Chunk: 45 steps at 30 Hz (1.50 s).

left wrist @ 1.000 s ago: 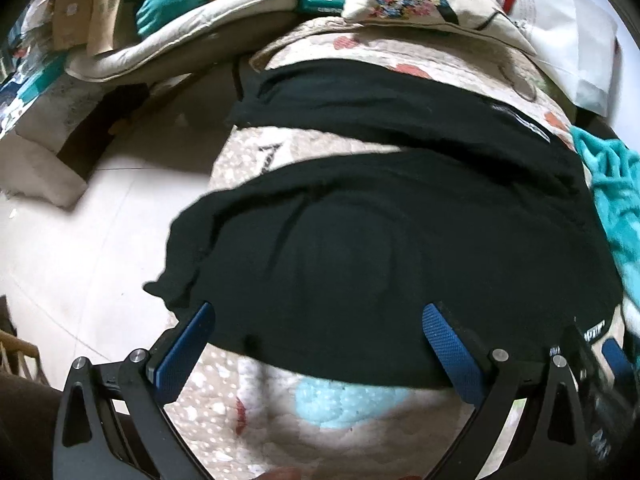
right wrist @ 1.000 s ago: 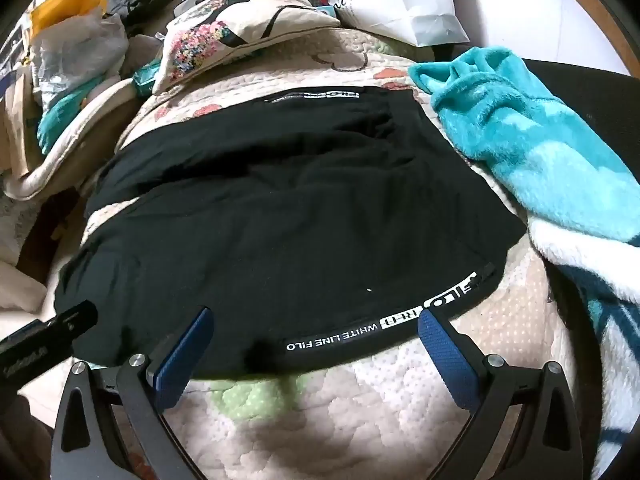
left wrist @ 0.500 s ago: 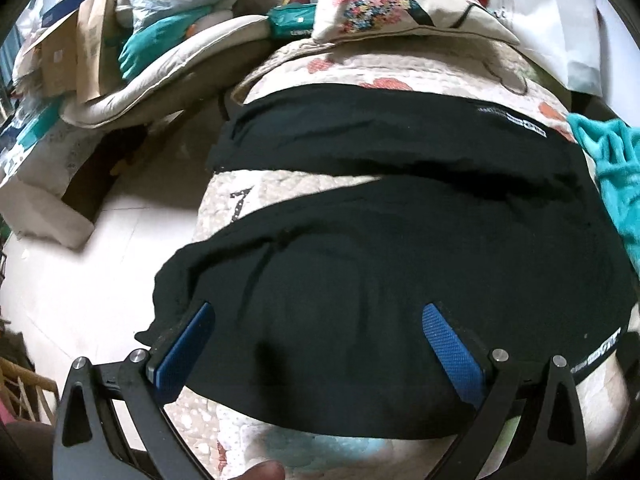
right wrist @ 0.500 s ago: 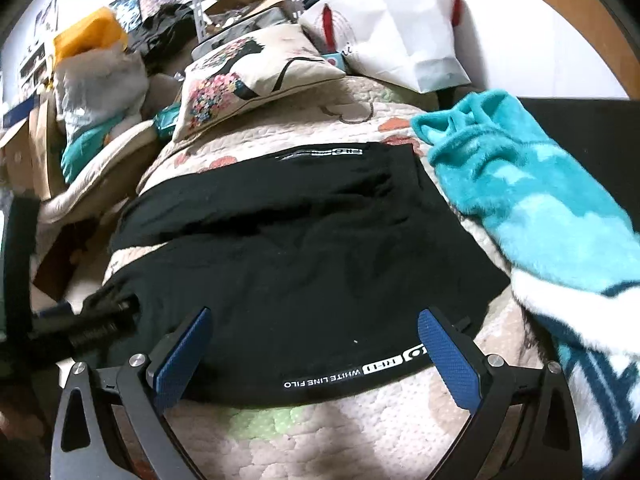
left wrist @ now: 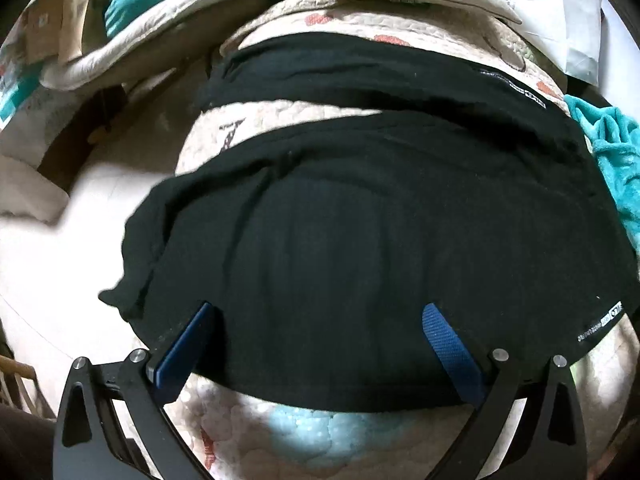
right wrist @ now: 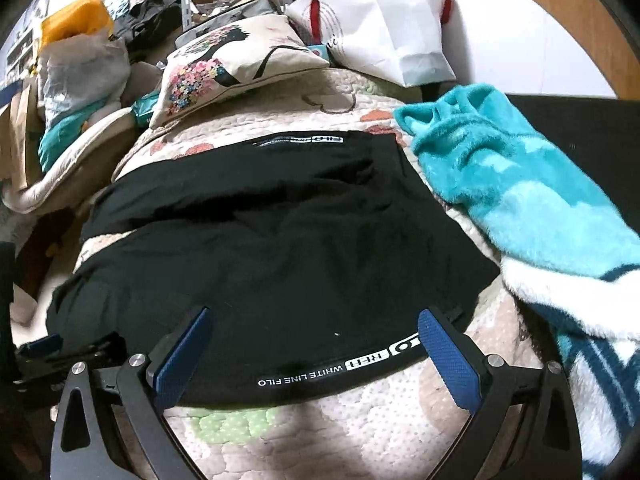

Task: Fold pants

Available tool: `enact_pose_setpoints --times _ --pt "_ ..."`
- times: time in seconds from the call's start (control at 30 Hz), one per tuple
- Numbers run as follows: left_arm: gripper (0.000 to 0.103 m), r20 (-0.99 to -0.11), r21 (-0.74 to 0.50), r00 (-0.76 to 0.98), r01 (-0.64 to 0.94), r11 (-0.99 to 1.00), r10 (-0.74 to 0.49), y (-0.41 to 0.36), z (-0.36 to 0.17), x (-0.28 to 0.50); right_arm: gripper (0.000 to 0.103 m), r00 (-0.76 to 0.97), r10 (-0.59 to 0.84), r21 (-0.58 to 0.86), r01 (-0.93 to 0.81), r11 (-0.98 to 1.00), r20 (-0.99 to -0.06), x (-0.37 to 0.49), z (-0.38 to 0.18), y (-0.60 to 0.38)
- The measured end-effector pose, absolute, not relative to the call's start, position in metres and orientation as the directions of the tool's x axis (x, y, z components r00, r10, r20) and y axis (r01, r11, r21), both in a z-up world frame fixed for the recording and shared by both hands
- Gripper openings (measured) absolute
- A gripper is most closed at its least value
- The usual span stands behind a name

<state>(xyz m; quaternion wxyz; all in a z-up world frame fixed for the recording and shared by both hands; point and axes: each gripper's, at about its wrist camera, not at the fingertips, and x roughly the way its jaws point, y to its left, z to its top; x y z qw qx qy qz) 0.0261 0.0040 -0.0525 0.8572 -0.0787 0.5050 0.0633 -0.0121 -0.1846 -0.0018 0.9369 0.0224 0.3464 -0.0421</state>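
Note:
Black pants (left wrist: 360, 240) lie spread on a quilted patterned bedcover (left wrist: 304, 432), legs pointing left, with a gap of quilt between the two legs at the left. White lettering runs along the near hem (right wrist: 340, 368). My left gripper (left wrist: 320, 344) is open and empty above the near leg's lower edge. My right gripper (right wrist: 316, 344) is open and empty above the lettered hem (left wrist: 600, 324). The pants (right wrist: 280, 240) fill the middle of the right wrist view. The left gripper (right wrist: 44, 352) shows at that view's left edge.
A teal and white fleece blanket (right wrist: 520, 200) lies right of the pants. A floral cushion (right wrist: 224, 68) and a white paper bag (right wrist: 384, 28) sit at the far end. Bags and boxes (right wrist: 76, 60) pile at the left; the floor (left wrist: 52, 264) drops off left.
Both grippers have shifted slightly over the pants' near edge and stayed open. The pants have not moved.

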Motion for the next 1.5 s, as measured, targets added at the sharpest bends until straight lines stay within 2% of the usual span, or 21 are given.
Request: enact_pose_setpoints --times 0.17,0.4,0.47,0.67,0.9,1.1,1.3,1.5 --pt "0.103 -0.870 -0.107 0.494 -0.177 0.978 -0.006 0.008 -0.053 0.022 0.103 0.773 -0.054 -0.020 0.054 0.998 -0.632 -0.015 -0.002 -0.176" --pt "0.102 -0.862 -0.077 0.507 -0.177 0.981 0.024 0.006 -0.045 0.010 0.103 0.746 0.039 0.074 0.014 0.997 -0.665 -0.015 -0.009 -0.182" --pt "0.102 -0.838 -0.046 0.543 -0.178 0.983 0.059 0.002 -0.035 0.002 0.103 0.735 0.062 0.092 0.001 0.996 -0.675 -0.016 -0.010 -0.182" --pt "0.102 -0.708 0.078 0.682 -0.185 0.980 0.185 -0.007 0.013 -0.035 0.103 0.775 0.011 0.013 -0.004 1.000 -0.632 -0.032 0.002 -0.178" --pt "0.102 -0.618 0.086 0.761 -0.180 0.980 0.195 -0.003 0.075 -0.066 0.103 0.808 -0.031 -0.061 -0.007 0.998 -0.588 -0.053 0.016 -0.177" --pt "0.102 -0.605 0.029 0.780 -0.181 0.983 0.161 0.015 0.108 -0.076 0.103 0.835 0.005 -0.080 -0.058 0.995 -0.550 -0.066 0.050 -0.169" --pt "0.102 -0.632 -0.075 0.766 -0.215 0.974 0.120 0.065 0.122 -0.058 0.103 0.800 0.156 0.014 -0.181 0.983 -0.579 -0.049 0.115 -0.162" --pt "0.102 -0.654 -0.125 0.746 -0.272 0.954 0.127 0.117 0.122 -0.019 0.103 0.784 0.167 -0.076 -0.263 0.962 -0.597 -0.001 0.157 -0.155"
